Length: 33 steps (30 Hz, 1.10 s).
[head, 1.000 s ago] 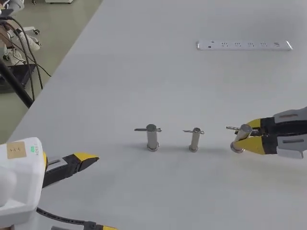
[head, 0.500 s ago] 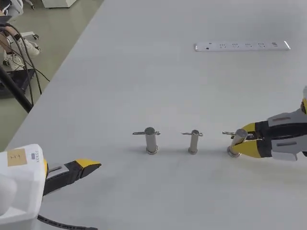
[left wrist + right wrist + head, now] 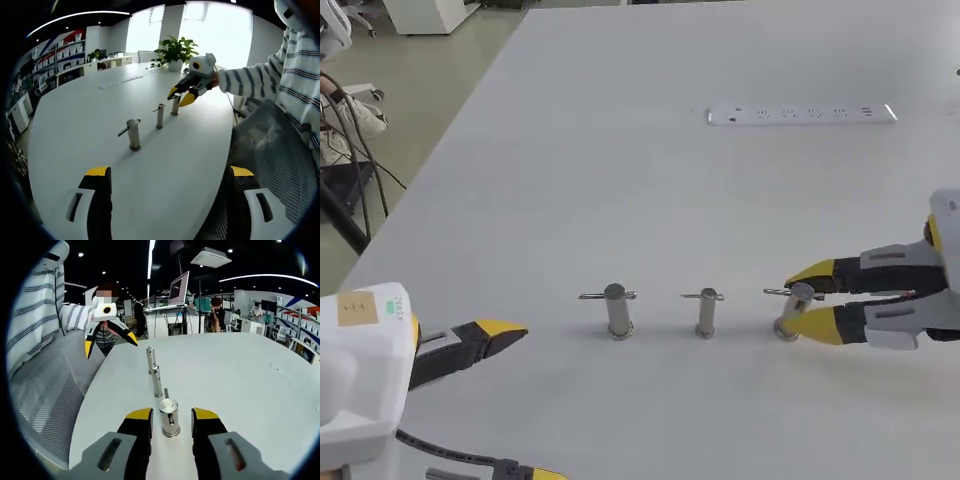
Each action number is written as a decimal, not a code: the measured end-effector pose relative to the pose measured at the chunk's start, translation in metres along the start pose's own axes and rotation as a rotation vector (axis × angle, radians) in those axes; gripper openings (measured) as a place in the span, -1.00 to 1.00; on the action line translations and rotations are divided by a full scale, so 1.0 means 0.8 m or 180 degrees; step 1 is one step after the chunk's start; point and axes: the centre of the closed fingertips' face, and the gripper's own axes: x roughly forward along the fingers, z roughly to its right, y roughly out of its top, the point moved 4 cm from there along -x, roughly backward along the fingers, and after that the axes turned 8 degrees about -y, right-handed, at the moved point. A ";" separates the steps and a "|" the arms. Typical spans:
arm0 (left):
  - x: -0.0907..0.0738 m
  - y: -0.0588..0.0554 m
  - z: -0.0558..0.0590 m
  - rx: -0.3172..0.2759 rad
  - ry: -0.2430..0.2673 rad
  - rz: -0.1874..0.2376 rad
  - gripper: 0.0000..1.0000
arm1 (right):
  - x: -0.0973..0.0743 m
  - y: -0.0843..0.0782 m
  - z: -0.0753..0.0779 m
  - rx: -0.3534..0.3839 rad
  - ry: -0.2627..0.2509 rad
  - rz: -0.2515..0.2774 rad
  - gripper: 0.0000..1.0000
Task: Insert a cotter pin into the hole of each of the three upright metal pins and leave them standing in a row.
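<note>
- White table [image 3: 620, 150] stretches away from the viewer; a power strip [image 3: 802, 114] lies flat far back on it, and floor with dark cables shows past its left edge.
- 3 metal pins stand on end in 1 row across the near part of the table: the left pin [image 3: 616, 311], the middle pin [image 3: 706, 312] and the right pin [image 3: 790, 315]. They are spaced apart from one another and well apart from the power strip.
- Each of the 3 has a cotter pin [image 3: 592, 296] through the hole near its top, lying level and sticking out to the side.
- The right gripper [image 3: 807, 299] reaches in from the right edge with its 2 yellow-tipped jaws spread, 1 on each side of the right pin.
- In the right gripper view a narrow gap shows between that pin and each jaw, so the gripper is released and grasps nothing.
- The left gripper [image 3: 170, 174] sits low at the near left, its jaws wide apart and holding nothing. It points along the row, with the left pin nearest to it.
- In the left gripper view a striped sleeve [image 3: 250, 75] shows behind the right gripper, and a potted plant [image 3: 176, 50] stands at the far end of the table.
</note>
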 end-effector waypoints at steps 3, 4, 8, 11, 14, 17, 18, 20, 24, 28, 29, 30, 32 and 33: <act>0.001 0.003 -0.006 0.0025 0.0076 0.0019 0.94 | -0.008 0.007 -0.001 0.0053 -0.0115 -0.0003 -0.31; 0.002 0.006 -0.006 -0.0009 0.0076 0.0071 0.95 | -0.013 0.009 -0.001 0.0127 -0.0208 -0.0043 -0.19; 0.006 0.012 -0.002 -0.0035 0.0021 0.0185 0.96 | -0.026 0.018 -0.010 0.0129 -0.0305 -0.0047 0.17; 0.011 0.012 -0.001 -0.0028 0.0002 0.0178 0.97 | -0.035 0.023 -0.017 0.0247 -0.0451 -0.0080 0.24; 0.013 0.013 0.000 -0.0064 0.0001 0.0193 0.97 | -0.040 0.025 -0.024 0.0285 -0.0579 -0.0137 0.40; 0.013 0.011 -0.003 -0.0008 0.0082 0.0174 0.97 | -0.045 0.026 -0.038 0.0290 -0.0654 -0.0162 0.49; 0.013 0.010 -0.005 0.0020 0.0128 0.0146 0.97 | -0.045 0.026 -0.039 0.0294 -0.0664 -0.0167 0.52; 0.012 0.010 -0.006 0.0001 0.0155 0.0160 0.97 | -0.046 0.021 -0.046 0.0420 -0.0737 -0.0253 0.60; 0.010 0.009 -0.004 -0.0101 0.0158 0.0211 0.97 | -0.049 0.016 -0.059 0.0506 -0.0836 -0.0355 0.69; 0.008 0.004 -0.004 -0.0156 0.0176 0.0246 0.97 | -0.049 0.006 -0.066 0.0641 -0.0938 -0.0470 0.73; 0.007 0.004 -0.005 -0.0205 0.0192 0.0293 0.97 | -0.049 0.003 -0.068 0.0695 -0.0969 -0.0490 0.74; 0.006 0.004 -0.006 -0.0216 0.0207 0.0326 0.97 | -0.049 0.001 -0.069 0.0750 -0.0984 -0.0506 0.76; 0.002 0.008 -0.007 -0.0187 0.0279 0.0382 0.97 | -0.050 -0.001 -0.072 0.0824 -0.1004 -0.0516 0.79; 0.001 0.009 -0.007 -0.0197 0.0286 0.0406 0.97 | -0.052 -0.002 -0.075 0.0864 -0.1041 -0.0512 0.80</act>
